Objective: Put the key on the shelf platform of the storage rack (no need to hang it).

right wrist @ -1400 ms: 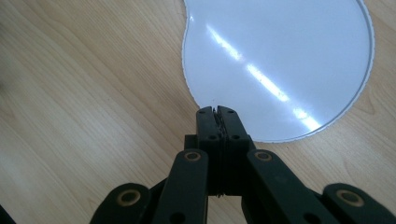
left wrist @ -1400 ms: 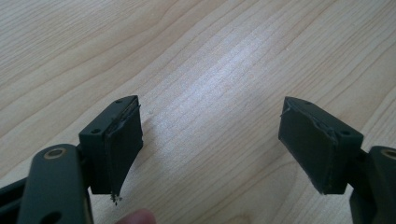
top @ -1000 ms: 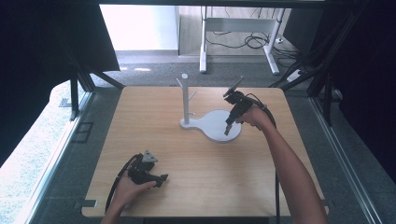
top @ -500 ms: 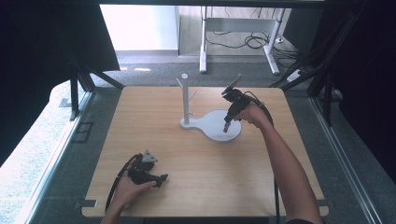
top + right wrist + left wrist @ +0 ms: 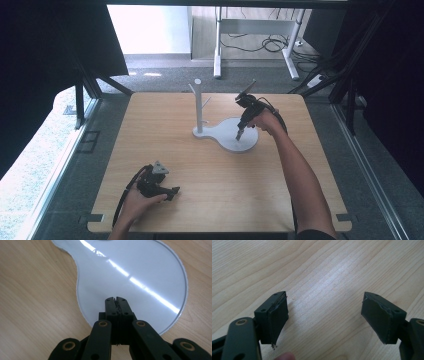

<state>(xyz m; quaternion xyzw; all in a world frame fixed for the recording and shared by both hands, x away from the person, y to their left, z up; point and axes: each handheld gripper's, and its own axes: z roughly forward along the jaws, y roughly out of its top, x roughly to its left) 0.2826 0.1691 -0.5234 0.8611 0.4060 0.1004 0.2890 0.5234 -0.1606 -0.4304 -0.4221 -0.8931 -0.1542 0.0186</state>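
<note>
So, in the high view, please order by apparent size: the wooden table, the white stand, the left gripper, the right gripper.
1. Wooden table
2. White stand, base and post together
3. Left gripper and right gripper: they look similar, and hands cover parts, so I leave them unranked.

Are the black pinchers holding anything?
No. The right gripper is shut on nothing above the white stand base; the left gripper is open over bare table.

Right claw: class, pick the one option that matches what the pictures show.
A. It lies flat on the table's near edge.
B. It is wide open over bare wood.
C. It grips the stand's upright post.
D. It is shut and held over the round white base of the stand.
D: the right claw has its jaws pressed together, nothing between them, above the white base.
</note>
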